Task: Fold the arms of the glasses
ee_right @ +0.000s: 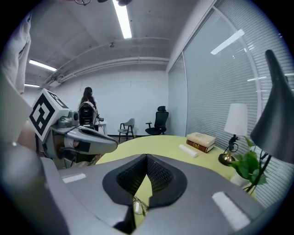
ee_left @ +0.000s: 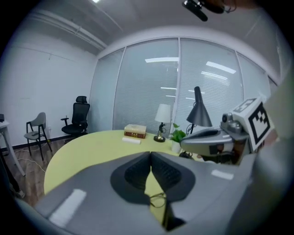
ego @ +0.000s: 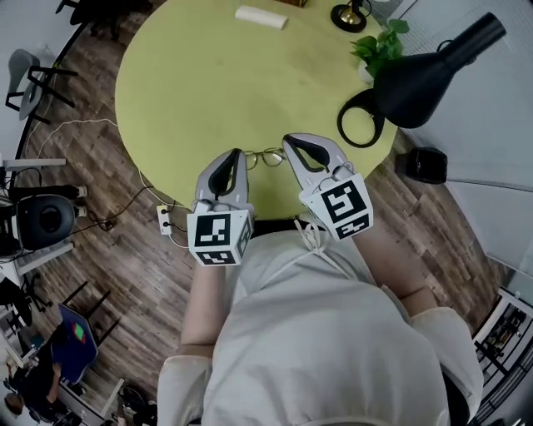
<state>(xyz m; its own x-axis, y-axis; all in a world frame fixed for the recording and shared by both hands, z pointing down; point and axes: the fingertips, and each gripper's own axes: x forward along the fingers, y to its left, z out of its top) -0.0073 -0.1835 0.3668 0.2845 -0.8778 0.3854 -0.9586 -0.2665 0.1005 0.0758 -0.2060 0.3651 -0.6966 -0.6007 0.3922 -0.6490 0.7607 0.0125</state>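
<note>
The thin-framed glasses lie on the round yellow-green table near its front edge, between the tips of my two grippers. Both grippers hang above the table, apart from the glasses. My left gripper is shut with nothing in it; in the left gripper view its jaws meet at the tips and the glasses show below through the gap. My right gripper is shut and empty too; in the right gripper view its tips touch, with the glasses far beneath them.
A black desk lamp reaches over the table's right edge, beside a small green plant. At the far side lie a white box and a brass lamp base. Books sit there too. Chairs stand on the wooden floor.
</note>
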